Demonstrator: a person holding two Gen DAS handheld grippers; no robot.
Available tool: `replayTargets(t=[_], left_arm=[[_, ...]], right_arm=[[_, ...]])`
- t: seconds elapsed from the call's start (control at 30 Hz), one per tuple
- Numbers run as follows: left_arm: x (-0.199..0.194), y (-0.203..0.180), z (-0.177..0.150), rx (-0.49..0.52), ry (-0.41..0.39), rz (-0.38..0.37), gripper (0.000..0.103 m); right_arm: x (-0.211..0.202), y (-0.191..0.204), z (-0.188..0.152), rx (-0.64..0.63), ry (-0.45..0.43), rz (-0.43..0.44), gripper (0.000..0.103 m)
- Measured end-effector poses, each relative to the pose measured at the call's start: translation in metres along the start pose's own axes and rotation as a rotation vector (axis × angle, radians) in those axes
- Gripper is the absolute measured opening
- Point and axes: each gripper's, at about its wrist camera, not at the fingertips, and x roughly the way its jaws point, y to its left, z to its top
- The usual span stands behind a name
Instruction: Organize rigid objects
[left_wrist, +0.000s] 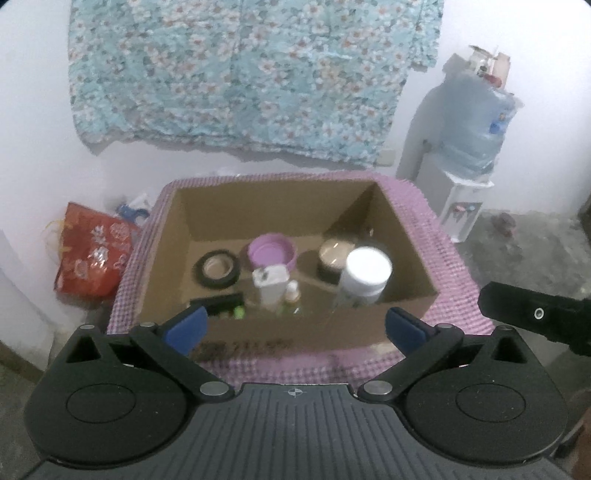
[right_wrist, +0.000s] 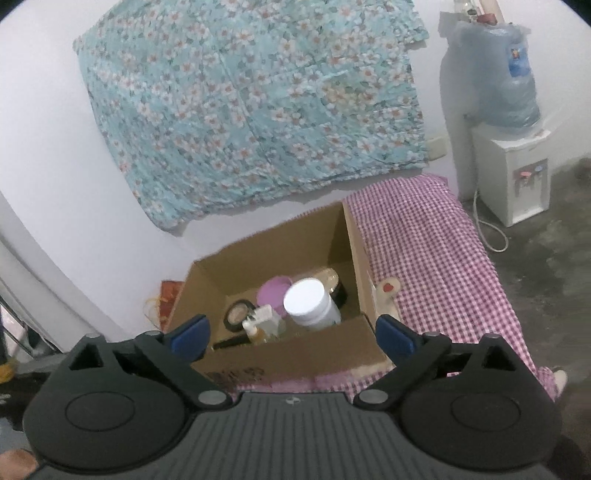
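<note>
Hovering above the near wall of the cardboard box (left_wrist: 284, 334), left gripper (left_wrist: 295, 326) spread wide and carrying nothing; right gripper (right_wrist: 291, 334) likewise parted and empty, hanging over the box's near right corner. Sitting inside the box on its floor: white-lidded jar (left_wrist: 364, 275) at right, dark jar (left_wrist: 332, 258) just behind it, purple bowl (left_wrist: 272, 254) toward the back, tape roll (left_wrist: 218, 267) at left, small white bottle (left_wrist: 269, 286) and a dropper bottle (left_wrist: 293, 291) near the front. Lying outside on the checked cloth (right_wrist: 424, 251), just beside the box's right wall: a pale wooden piece with a red heart (right_wrist: 388, 291), judged the one item outstanding. Recommending: approaching with the right gripper from above, closing across its narrow width, lifting clear of the wall before releasing low inside, avoiding the upright jar.
</note>
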Motion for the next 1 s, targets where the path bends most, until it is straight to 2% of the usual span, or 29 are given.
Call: replayTargets(t=[0.27, 0.57, 1.0], left_arm=[[0.000, 0.020, -0.024, -0.004, 0.033, 0.060, 0.103], [0.010, 0.041, -0.029, -0.049, 0.058, 0.120, 0.103], [0.028, 0.045, -0.021, -0.037, 0.065, 0.180, 0.103]], right_arm=[[0.013, 0.022, -0.029, -0.051, 0.049, -0.098, 0.103], [0.034, 0.033, -0.035, -0.128, 0.067, -0.197, 0.103], [0.075, 0.055, -0.037, -0.243, 0.129, -0.218, 0.103]])
